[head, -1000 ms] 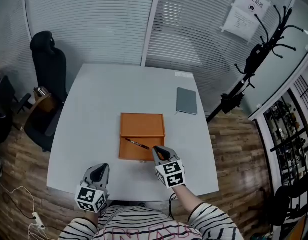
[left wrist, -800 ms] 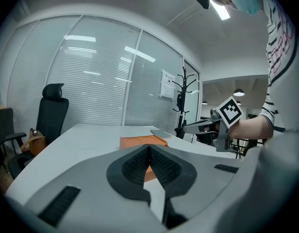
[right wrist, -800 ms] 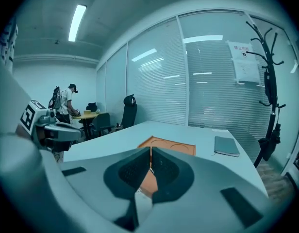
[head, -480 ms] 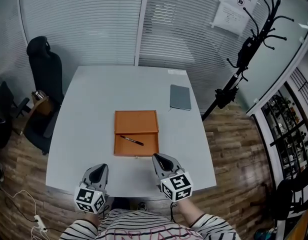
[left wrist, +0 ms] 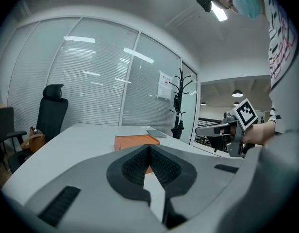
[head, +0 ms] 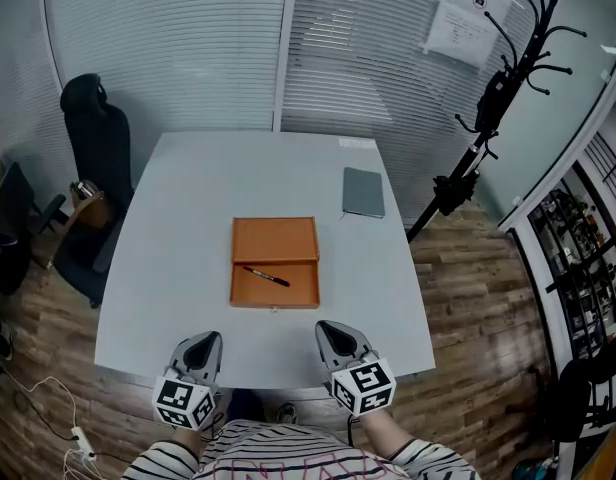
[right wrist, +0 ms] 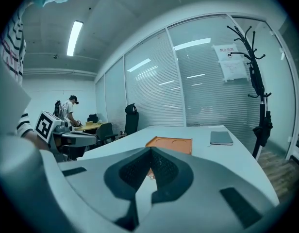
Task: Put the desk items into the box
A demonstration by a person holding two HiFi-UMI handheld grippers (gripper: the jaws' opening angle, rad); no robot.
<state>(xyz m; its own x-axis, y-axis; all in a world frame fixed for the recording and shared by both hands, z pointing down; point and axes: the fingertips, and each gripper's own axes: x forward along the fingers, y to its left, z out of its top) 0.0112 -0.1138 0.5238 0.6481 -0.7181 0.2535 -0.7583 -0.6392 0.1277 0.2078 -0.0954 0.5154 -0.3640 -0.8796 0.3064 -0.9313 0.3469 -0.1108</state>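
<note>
We read the table (head: 188, 218) as smooth, matt pale laminate | box (head: 275, 240) matt orange, leather-like to us | notebook (head: 363, 192) matt grey cover | floor (head: 468, 298) wood planks | our left gripper (left wrist: 148, 148) and right gripper (right wrist: 150, 151) matt grey plastic | pads (left wrist: 132, 167) dark, finely ribbed.

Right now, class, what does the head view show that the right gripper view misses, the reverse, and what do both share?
Only the head view: the thin black pen lying in the flat orange box. Only the right gripper view: a long ceiling light strip and a distant person. Both: the orange box, the grey notebook, the black office chair and the black coat stand.
</note>
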